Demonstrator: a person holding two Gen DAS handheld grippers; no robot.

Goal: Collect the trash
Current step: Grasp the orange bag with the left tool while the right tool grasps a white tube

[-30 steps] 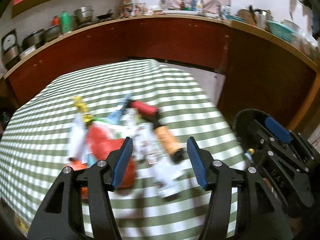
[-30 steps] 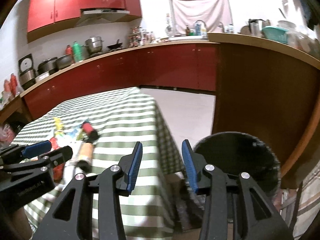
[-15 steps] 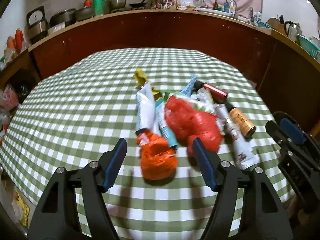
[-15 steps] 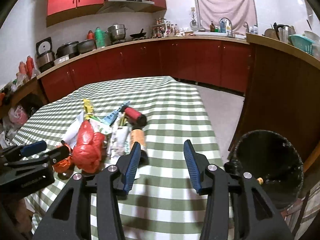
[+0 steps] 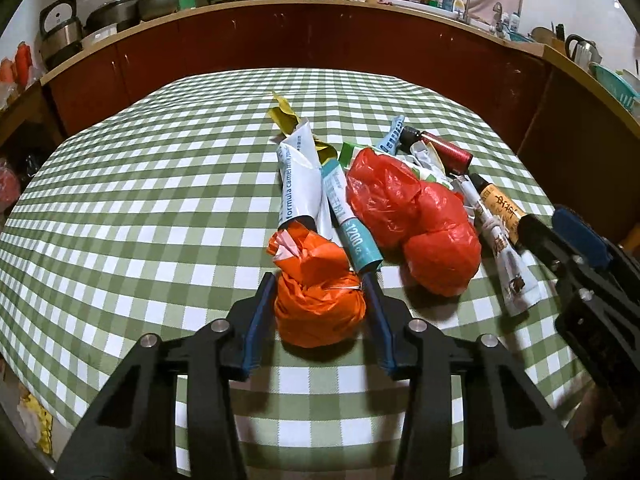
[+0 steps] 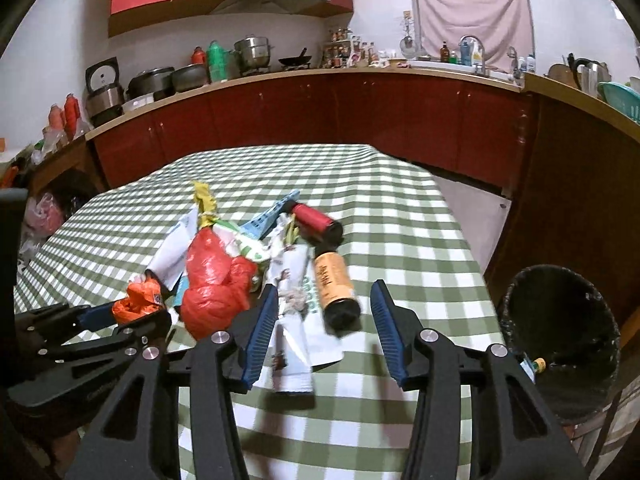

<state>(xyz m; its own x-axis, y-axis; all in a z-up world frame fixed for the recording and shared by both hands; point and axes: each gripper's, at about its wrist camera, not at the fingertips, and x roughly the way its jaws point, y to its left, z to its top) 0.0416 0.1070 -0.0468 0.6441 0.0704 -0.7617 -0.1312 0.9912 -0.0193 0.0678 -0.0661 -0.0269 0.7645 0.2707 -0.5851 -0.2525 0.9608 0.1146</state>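
trash (image 5: 384,200) lies in a loose heap on the green checked table (image 5: 160,208), right of centre in the left wrist view and left of centre in the right wrist view. nearest the bottom of the left view sits an orange bag (image 5: 318,296), knotted into a ball. the left gripper (image 5: 320,300) has its blue pads on either side of that ball, close against it or touching; i cannot tell whether they are pressing it yet. in the right view the same gripper shows at lower left with the orange bag (image 6: 138,302) between its fingers.

just right of the orange one is a bigger red bag (image 5: 416,216), and between them a teal tube (image 5: 352,224) and a white tube (image 5: 300,184) point up the frame. a yellow wrapper (image 5: 286,118) sticks out at the top of the heap. a red can (image 5: 448,152) lies at the upper right of the pile, and an orange bottle (image 5: 502,210) lies lower right.

the right gripper (image 6: 324,332) hangs spread wide at the bottom centre of its view, holding nothing, with the orange bottle (image 6: 334,284) and a flat white pouch (image 6: 296,340) in the gap between its fingers. a black bin (image 6: 560,340) stands off the table at the right edge of that frame.
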